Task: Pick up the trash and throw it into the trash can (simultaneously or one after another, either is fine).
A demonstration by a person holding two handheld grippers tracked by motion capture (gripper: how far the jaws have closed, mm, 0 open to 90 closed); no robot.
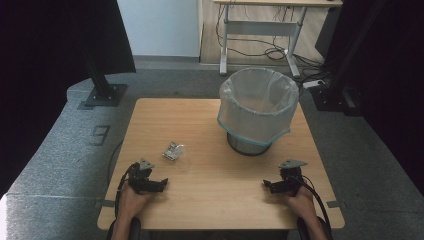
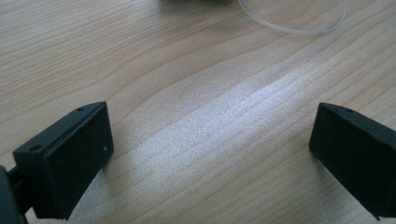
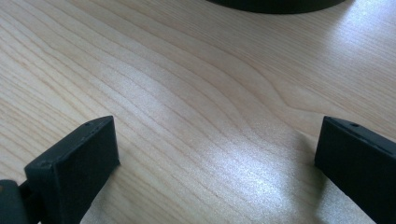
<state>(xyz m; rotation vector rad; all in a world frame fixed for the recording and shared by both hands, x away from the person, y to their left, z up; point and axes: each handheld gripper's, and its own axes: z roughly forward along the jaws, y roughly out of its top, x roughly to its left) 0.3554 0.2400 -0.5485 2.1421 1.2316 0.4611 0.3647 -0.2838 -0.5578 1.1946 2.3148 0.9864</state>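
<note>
Start position — left gripper [image 1: 162, 185] and right gripper [image 1: 267, 186], jaws wide, empty. Crumpled clear wrapper [image 1: 173, 150] just ahead of left gripper; lined bin [image 1: 257, 107] beyond. Next, likely: reach, pinch wrapper.

Each hand carries a black two-jaw tool. The left gripper [image 1: 165, 183] has a boxy, dark body topped by a grey three-cornered plate, and a black cable loops from it back along the forearm. The right gripper [image 1: 265, 184] is the same build, with its own grey plate and a black cable trailing past the wrist. Up close, the jaws are matt black, blocky wedges with flat inner faces and small round holes near their top edges. The forearms are bare.
</note>
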